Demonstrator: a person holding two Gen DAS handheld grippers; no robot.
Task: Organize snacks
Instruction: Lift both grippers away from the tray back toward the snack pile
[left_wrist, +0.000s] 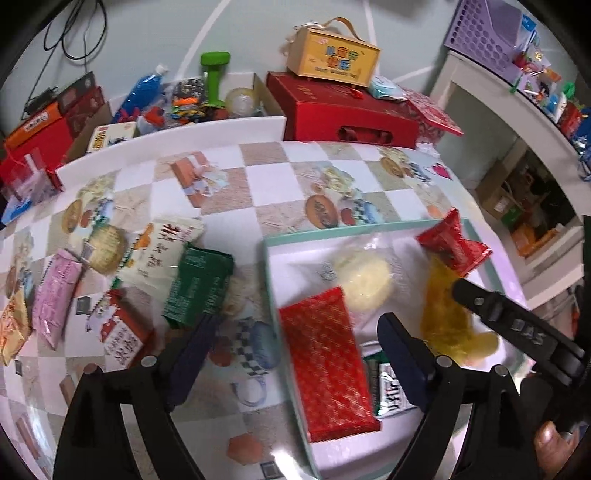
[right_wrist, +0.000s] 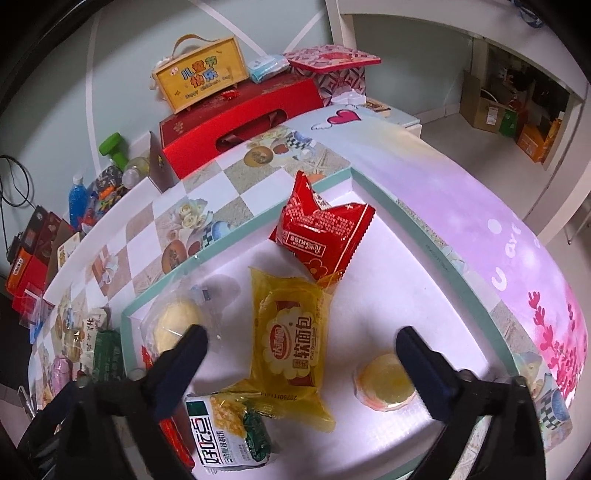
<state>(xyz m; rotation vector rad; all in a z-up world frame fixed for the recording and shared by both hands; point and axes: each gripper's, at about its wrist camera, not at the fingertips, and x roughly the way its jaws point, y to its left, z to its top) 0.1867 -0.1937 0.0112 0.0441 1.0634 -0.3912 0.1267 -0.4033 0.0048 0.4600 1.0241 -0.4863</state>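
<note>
A white box with a teal rim (left_wrist: 271, 280) (right_wrist: 406, 221) holds several snacks. In the left wrist view my left gripper (left_wrist: 299, 356) stands open over a red patterned packet (left_wrist: 327, 373) that lies flat in the box, touching neither finger. In the right wrist view my right gripper (right_wrist: 303, 369) is open around a yellow bread packet (right_wrist: 291, 343), its pads clear of it. A jelly cup (right_wrist: 384, 384) sits by the right finger. A red packet (right_wrist: 321, 236), a clear-wrapped round pastry (right_wrist: 177, 325) and a green-white packet (right_wrist: 229, 432) also lie inside.
Loose snacks lie on the checked tablecloth left of the box: a white packet (left_wrist: 162, 251), a green one (left_wrist: 199, 284), a pink one (left_wrist: 55, 295). A red gift box (left_wrist: 343, 110) and a yellow handled box (left_wrist: 332, 55) stand behind. The pink lid (right_wrist: 480, 206) lies right of the box.
</note>
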